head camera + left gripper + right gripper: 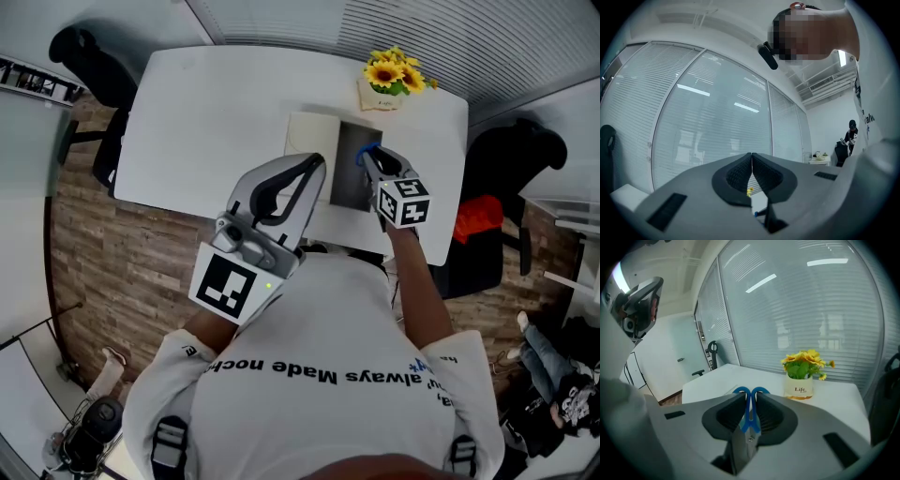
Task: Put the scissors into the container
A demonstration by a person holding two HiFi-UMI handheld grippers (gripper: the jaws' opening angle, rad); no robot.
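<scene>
The right gripper [750, 401] clamps the blue-handled scissors [751, 424] above the grey container [347, 183], which sits by the white table's [206, 122] near edge. The left gripper [751, 159] is empty, its jaws pressed together. The tabletop to the left is bare. A sunflower pot [386, 82] stands at the far edge.

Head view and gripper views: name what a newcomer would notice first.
The blue-handled scissors stand out, clamped between the jaws of the right gripper above the white table. A pot of yellow sunflowers sits at the table's far edge. The left gripper has its jaws together and empty.
</scene>
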